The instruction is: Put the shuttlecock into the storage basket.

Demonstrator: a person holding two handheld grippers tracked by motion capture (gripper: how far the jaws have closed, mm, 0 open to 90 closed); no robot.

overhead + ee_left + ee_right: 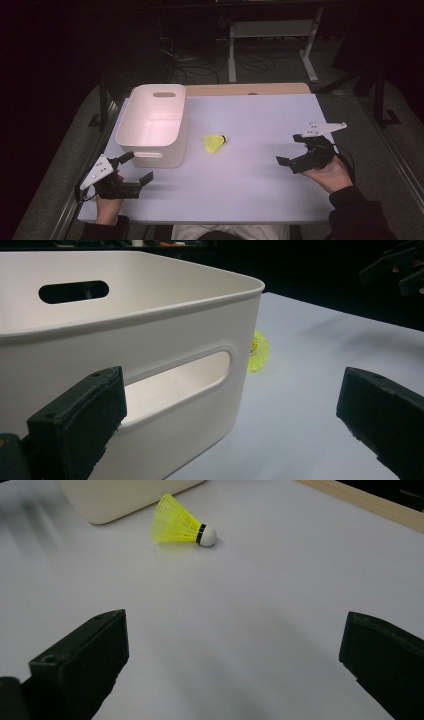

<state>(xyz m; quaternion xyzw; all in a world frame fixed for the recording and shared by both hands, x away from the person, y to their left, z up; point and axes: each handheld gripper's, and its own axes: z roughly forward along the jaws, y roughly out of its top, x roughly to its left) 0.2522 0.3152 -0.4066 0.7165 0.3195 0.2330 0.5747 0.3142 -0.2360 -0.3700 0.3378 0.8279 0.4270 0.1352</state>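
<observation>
A yellow shuttlecock (215, 143) with a white cork lies on its side in the middle of the white table (250, 115), just right of a white plastic bin (152, 125). My left gripper (136, 167) is open at the front left, close to the bin's near handle slot (175, 385), nothing between its jaws. The shuttlecock (258, 351) peeks out behind the bin's corner (252, 290). My right gripper (291, 149) is open at the right side of the table, pointing toward the shuttlecock (181, 524), which lies well ahead of its jaws. The bin looks empty.
A wooden strip (250, 89) runs along the table's far edge. Beyond it stand a desk frame (270, 40) and cables on the dark floor. The bin's edge (125, 500) sits left of the shuttlecock in the right gripper view.
</observation>
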